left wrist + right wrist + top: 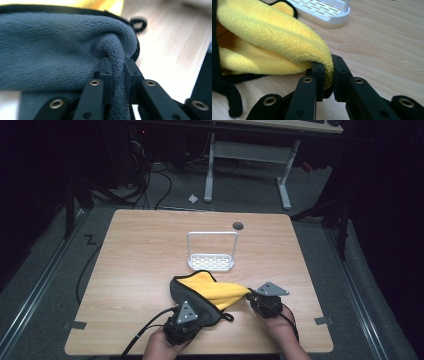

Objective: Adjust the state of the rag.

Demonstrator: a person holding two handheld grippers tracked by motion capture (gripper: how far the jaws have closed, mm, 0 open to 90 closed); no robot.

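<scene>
Left gripper point(117, 68), black two-jaw tongs with brass rivets, lower centre of its own view: jaws drawn narrow and pinching a raised ridge of the plush microfibre cloth point(210, 292), grey on one face, yellow on the other, edged in black binding. Right gripper point(328, 72), same make, lower centre of its own view: jaws likewise narrow, clamped on a folded yellow corner of that cloth. In the high view the left gripper point(192, 317) sits at lower centre on the grey flap, the right gripper point(252, 297) just right of it at the yellow tip; the cloth lies between them on the near part of the pale wood-laminate table point(140, 255), partly folded so the yellow face shows under the grey. Judged purpose of the two holds: one end fixed, the other free to be drawn over, as for folding or spreading. White perforated plastic rack with a wire hoop handle point(211, 262), centre of the high view, near the cloth's far edge but apart from it; its slotted base point(324, 11) appears at the upper edge of the right gripper view. The left gripper view alone gives the black hanging loop point(138, 23), upper right, and the pile texture; the high view alone gives the cloth's whole outline and the person's hands.
</scene>
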